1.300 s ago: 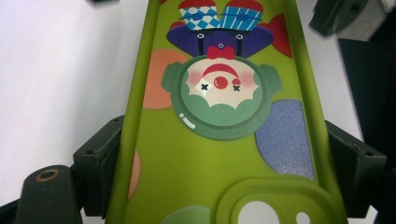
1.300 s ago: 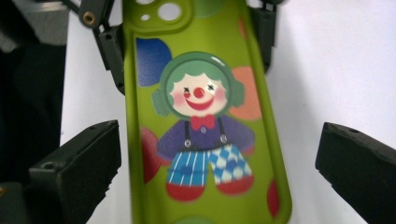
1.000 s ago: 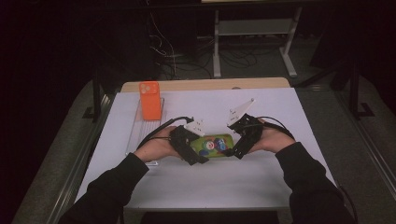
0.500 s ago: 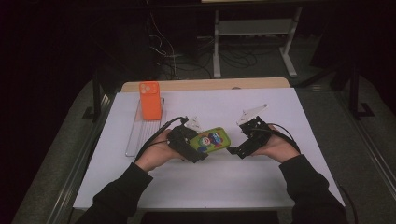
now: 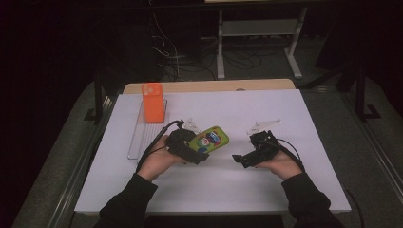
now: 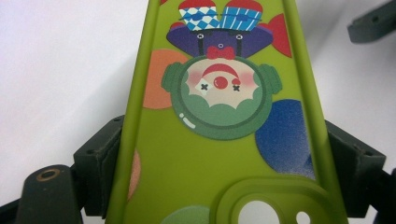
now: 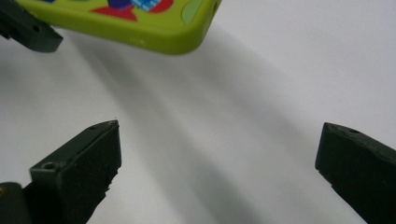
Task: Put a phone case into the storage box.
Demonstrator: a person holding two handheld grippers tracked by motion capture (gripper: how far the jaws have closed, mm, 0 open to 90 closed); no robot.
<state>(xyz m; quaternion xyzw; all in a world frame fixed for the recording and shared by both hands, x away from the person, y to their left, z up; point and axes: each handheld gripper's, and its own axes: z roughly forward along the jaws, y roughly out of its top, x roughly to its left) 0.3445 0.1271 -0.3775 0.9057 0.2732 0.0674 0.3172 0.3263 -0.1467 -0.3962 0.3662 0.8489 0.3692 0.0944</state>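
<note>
I'm watching the handover finish: my right gripper [image 5: 242, 159] has let go of the lime-green rubbery phone case with the clown print [image 5: 209, 139] and has drifted off to the right and down toward the table, where a second ago it was right up against the case's far end. Its jaws are standing wide apart now with nothing between them; in the right gripper view I'm seeing just a corner of the case [image 7: 140, 23] up ahead and bare white surface under the pads.

So the case is riding on my left gripper [image 5: 190, 151] alone, jaws clamped across its two long sides near the camera cut-out, held tilted above the white tabletop [image 5: 285, 190]. The left gripper view is showing the printed back [image 6: 219, 116] sitting straight between the black jaws, so I'm judging the grip sound for a one-handed carry.

Room is looking good. The orange phone case [image 5: 153, 108] is standing at the far end of the wire rack [image 5: 138, 145] on the left, well apart from the green one. The near table edge is close to my forearms, so I'm favouring moves forward or leftward toward that rack.
</note>
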